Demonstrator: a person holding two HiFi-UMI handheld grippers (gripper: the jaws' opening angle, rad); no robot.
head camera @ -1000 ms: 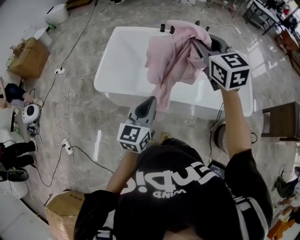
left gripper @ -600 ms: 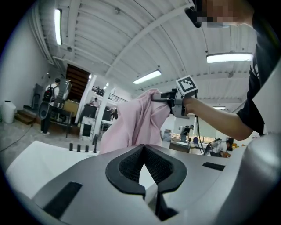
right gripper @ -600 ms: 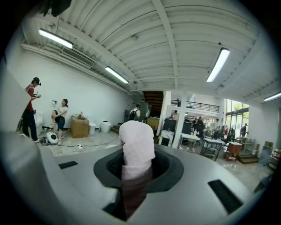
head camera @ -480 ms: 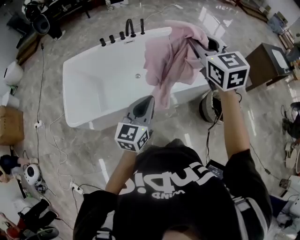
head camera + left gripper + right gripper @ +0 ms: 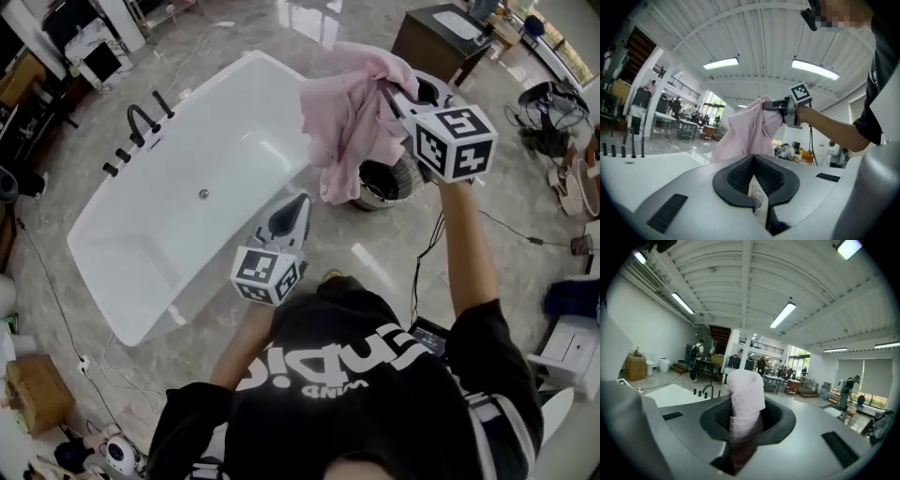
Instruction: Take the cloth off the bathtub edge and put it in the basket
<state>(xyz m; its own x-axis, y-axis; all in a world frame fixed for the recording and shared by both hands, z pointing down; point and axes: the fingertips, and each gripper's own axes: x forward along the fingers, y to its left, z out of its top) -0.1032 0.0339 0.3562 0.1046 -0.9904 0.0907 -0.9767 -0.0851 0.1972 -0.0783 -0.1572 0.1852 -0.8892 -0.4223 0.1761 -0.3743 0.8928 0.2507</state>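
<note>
A pink cloth (image 5: 349, 117) hangs in the air from my right gripper (image 5: 386, 89), which is shut on its top fold. In the right gripper view the cloth (image 5: 745, 399) stands bunched between the jaws. The cloth's lower end dangles over a dark round basket (image 5: 380, 183) on the floor beside the white bathtub (image 5: 187, 225). My left gripper (image 5: 300, 200) is held lower and nearer to me, shut and holding nothing, with its tip just below the cloth's hem. The left gripper view shows the cloth (image 5: 745, 131) and the right gripper (image 5: 774, 105) ahead.
Black taps (image 5: 141, 131) stand on the tub's far rim. A dark cabinet (image 5: 441, 33) is behind the basket. Cables (image 5: 511, 230) run over the marble floor at the right, a white unit (image 5: 562, 347) stands lower right and a cardboard box (image 5: 37, 394) lower left.
The person has turned right: the tub has swung to the left of the view and the basket has come under the hanging cloth. Both grippers keep their places and grips.
</note>
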